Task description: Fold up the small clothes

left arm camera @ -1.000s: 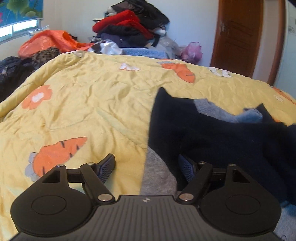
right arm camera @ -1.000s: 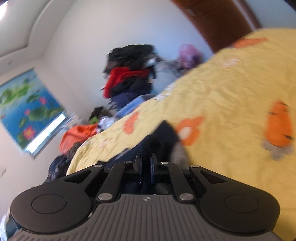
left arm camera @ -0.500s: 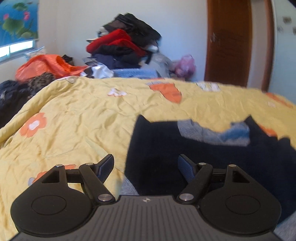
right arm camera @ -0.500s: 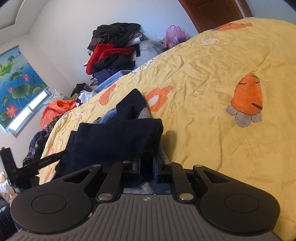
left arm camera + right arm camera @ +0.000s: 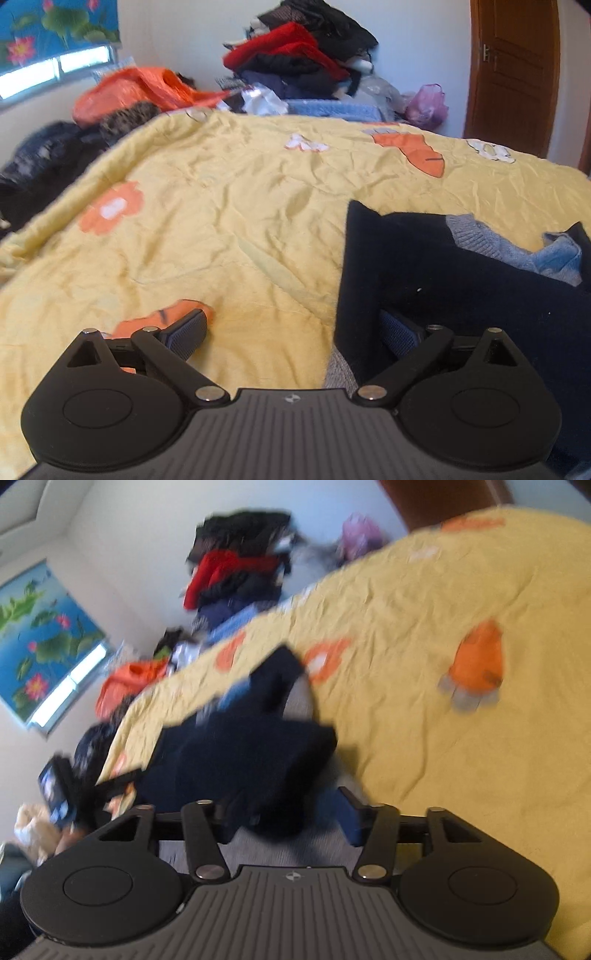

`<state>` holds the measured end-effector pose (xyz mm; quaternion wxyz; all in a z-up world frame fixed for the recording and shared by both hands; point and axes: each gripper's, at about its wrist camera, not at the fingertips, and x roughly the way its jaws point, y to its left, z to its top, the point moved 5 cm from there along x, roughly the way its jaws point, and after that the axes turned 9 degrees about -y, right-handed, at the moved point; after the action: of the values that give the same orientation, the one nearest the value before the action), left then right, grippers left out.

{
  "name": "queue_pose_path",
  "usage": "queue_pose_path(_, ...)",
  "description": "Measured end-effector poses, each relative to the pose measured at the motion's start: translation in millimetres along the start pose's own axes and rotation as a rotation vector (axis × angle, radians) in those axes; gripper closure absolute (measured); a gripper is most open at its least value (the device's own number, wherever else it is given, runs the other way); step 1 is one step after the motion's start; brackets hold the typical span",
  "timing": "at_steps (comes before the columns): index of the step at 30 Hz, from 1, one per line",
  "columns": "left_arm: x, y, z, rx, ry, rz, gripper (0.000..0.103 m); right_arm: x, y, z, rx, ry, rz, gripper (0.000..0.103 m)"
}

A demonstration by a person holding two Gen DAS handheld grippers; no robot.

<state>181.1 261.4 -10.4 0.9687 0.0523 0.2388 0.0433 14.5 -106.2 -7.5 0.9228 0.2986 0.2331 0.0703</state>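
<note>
We see the navy sweater (image 5: 461,280) lying on the yellow quilt (image 5: 221,221) at near right. Left hand-held gripper (image 5: 291,330) and right hand-held gripper (image 5: 288,812) both gape wide, empty.

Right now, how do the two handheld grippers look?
Both match: the left gripper and right gripper have a grey ribbed body with a small round logo, two black rounded housings, black link arms with silver pivot screws, and dark blue textured pads on the fingers.
</note>
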Motion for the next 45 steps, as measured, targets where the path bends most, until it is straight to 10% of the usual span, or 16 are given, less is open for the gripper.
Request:
queue_pose_path(7, -2, -1, 13, -0.041, -0.015, -0.074, 0.004, 63, 12, 53, -0.155, -0.007, -0.001, 0.027)
queue_pose_path(19, 65, 22, 35, -0.464, 0.120, -0.376, 0.002, 202, 25, 86, -0.247, 0.131, 0.022, 0.027)
queue_pose_path(21, 70, 14, 37, -0.458, 0.119, -0.407, 0.003, 213, 27, 80, -0.273, 0.152, 0.030, 0.069)
queue_pose_path(23, 74, 3, 37, -0.375, 0.109, -0.389, 0.005, 217, 26, 76, -0.294, 0.144, 0.023, 0.082)
queue_pose_path(25, 71, -11, 35, -0.218, 0.071, -0.343, 0.027, 213, 22, 78, -0.267, 0.119, 0.030, 0.088)
queue_pose_path(27, 69, -21, 35, -0.091, 0.038, -0.285, 0.091, 204, 19, 85, -0.269, 0.066, 0.018, 0.089)
queue_pose_path(29, 65, -18, 39, -0.127, 0.018, -0.306, 0.095, 184, 23, 97, -0.243, -0.017, 0.055, 0.089)
queue_pose_path(35, 75, -5, 35, -0.138, 0.023, -0.245, 0.097, 189, -2, 95, -0.235, 0.034, -0.011, 0.089)
queue_pose_path(40, 79, 1, 37, -0.222, 0.069, -0.299, 0.094, 193, -6, 82, -0.205, 0.069, 0.011, 0.068)
queue_pose_path(42, 87, 9, 36, -0.321, 0.101, -0.349, 0.081, 194, -5, 87, -0.181, 0.056, 0.014, 0.041)
queue_pose_path(45, 97, 15, 40, -0.466, 0.125, -0.429, 0.048, 204, -3, 97, -0.173, 0.040, -0.006, 0.035)
